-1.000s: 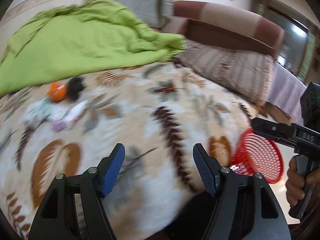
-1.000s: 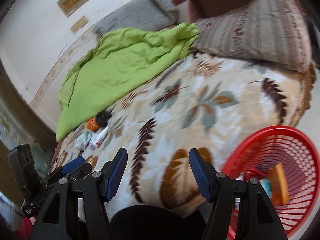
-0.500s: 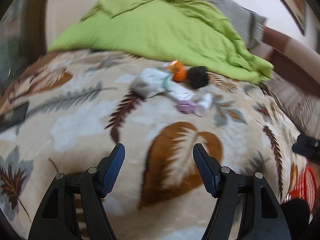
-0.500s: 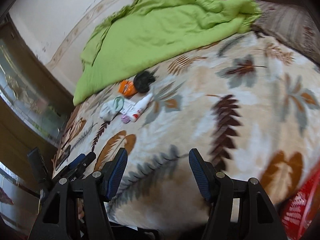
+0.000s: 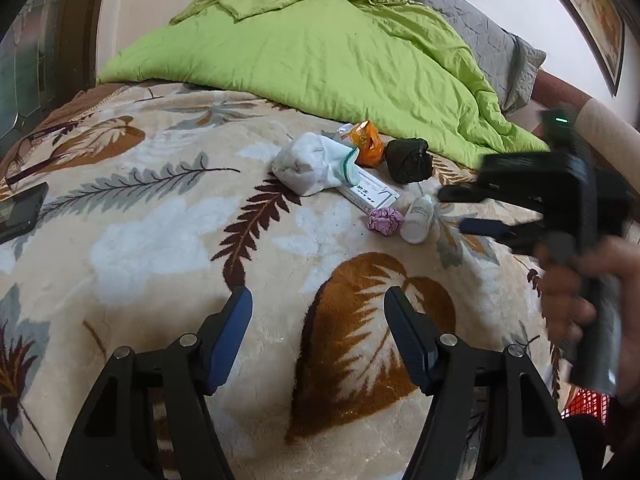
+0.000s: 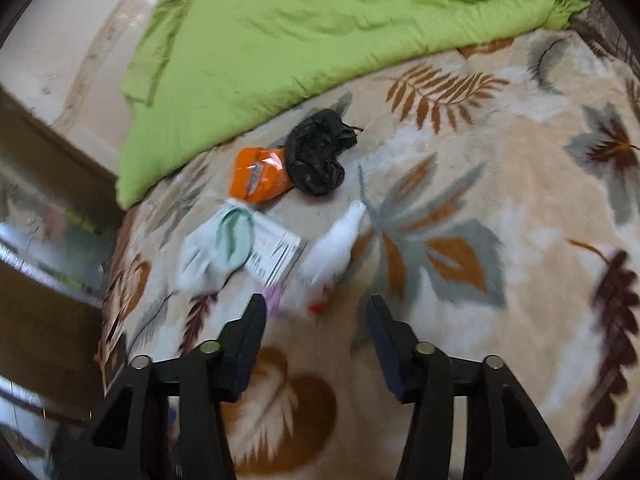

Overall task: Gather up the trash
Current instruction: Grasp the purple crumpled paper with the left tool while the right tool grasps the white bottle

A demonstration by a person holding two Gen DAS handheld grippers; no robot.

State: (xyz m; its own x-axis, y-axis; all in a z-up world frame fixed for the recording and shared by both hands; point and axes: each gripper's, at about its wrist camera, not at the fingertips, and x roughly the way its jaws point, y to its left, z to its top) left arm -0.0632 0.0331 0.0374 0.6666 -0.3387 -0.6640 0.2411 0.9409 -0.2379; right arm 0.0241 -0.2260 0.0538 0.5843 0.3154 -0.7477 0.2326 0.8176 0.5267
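1. The trash lies in a tight cluster at the middle of the left wrist view, just below the green quilt's edge: a small white bottle, a crumpled purple wrapper, a flat white carton, a white sock, an orange packet and a balled black plastic bag.
2. The bottle looks light, rigid and smooth; lying on its side it may roll, so I would take it across the body.
3. The wrapper, packet and bag look near weightless and crushable; pinch any bulge.
4. The right gripper hangs just short of the bottle, its jaws closing with nothing between them yet.
5. The left gripper stands half open and empty, low in the frame, well apart from the cluster.
6. The plush leaf-patterned blanket is soft and yielding. A dark phone lies at the left edge; a red basket peeks in lower right.
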